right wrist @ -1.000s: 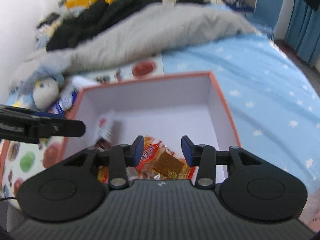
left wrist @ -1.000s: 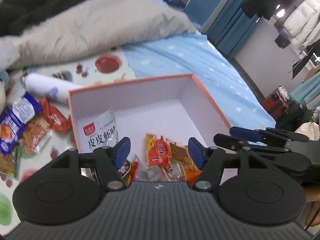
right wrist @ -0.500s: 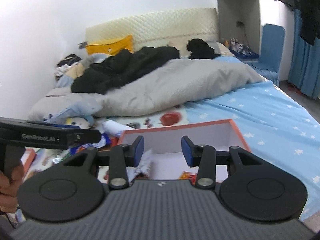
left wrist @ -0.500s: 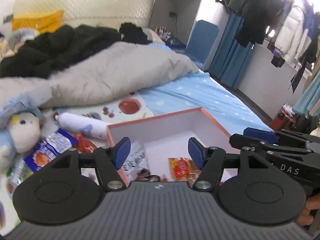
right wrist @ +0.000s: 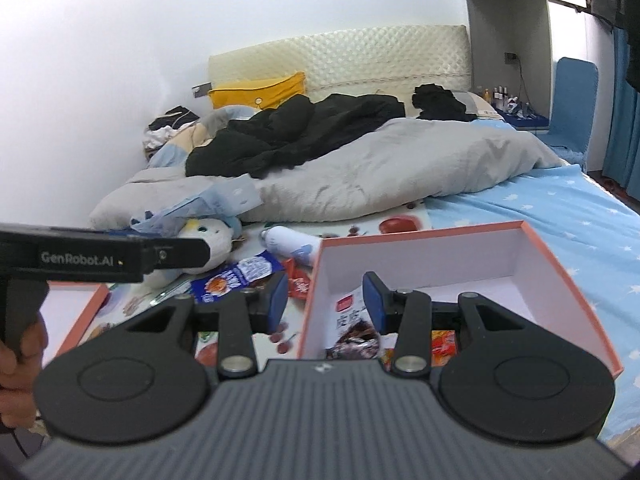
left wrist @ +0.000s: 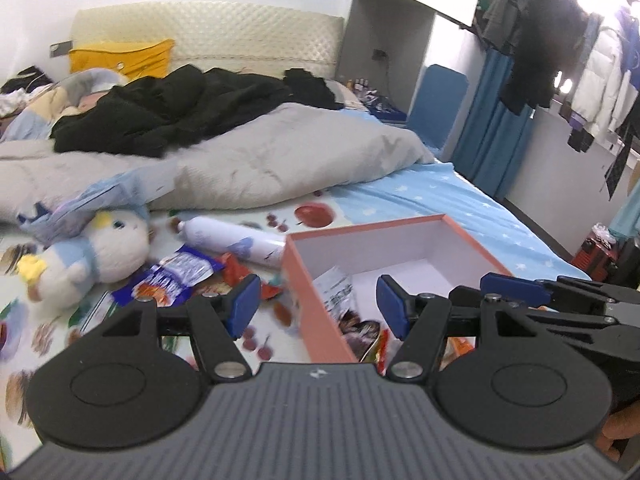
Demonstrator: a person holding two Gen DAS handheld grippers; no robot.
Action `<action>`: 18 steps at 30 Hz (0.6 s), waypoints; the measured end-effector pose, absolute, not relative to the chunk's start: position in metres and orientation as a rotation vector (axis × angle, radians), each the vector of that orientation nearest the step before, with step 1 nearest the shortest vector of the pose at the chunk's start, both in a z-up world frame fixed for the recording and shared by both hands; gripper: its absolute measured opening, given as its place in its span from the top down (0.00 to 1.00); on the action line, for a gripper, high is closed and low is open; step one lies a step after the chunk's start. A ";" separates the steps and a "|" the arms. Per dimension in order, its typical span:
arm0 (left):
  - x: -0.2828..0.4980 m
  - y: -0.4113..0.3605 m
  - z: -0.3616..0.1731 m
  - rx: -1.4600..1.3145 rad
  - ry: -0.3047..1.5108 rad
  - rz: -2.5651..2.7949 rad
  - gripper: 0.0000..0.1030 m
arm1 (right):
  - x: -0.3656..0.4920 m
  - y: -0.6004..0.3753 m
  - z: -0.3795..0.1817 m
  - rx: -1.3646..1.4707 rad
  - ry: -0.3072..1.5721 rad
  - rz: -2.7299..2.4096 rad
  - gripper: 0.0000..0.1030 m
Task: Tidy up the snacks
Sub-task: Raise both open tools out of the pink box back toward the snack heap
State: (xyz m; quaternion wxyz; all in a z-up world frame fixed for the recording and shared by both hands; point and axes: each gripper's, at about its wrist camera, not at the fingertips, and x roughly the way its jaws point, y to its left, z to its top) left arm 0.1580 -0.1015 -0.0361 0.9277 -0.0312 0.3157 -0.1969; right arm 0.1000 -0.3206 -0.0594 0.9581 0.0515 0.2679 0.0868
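Observation:
An orange-rimmed white box (left wrist: 460,232) (right wrist: 560,264) sits on the bed and holds several snack packets, among them a white and dark packet (left wrist: 340,292) (right wrist: 352,320) and an orange one (right wrist: 444,340). Left of the box lie loose snacks: a blue and white packet (left wrist: 176,276) (right wrist: 240,274), a red packet (left wrist: 236,272) (right wrist: 298,280) and a white tube (left wrist: 236,242) (right wrist: 292,244). My left gripper (left wrist: 318,306) is open and empty above the box's left wall. My right gripper (right wrist: 326,300) is open and empty over that same wall.
A plush toy (left wrist: 88,252) (right wrist: 200,240) lies left of the snacks. A grey duvet (left wrist: 260,168) and black clothes (left wrist: 168,112) cover the far bed. A second orange-rimmed tray (right wrist: 86,312) is at the left. Blue starred sheet (left wrist: 460,200) lies right of the box.
Both grippers have risen and pulled back from inside the box and shifted left. The view now takes in the whole bed. Both stay open and empty.

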 end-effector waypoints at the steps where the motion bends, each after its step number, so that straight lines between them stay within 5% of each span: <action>1: 0.156 -0.097 -0.038 -0.066 0.650 -0.397 0.33 | 0.098 -0.317 -0.060 0.109 0.544 0.188 0.57; 18: 0.111 -0.034 -0.061 -0.162 0.675 -0.294 0.33 | 0.062 -0.256 -0.093 0.082 0.585 0.235 0.57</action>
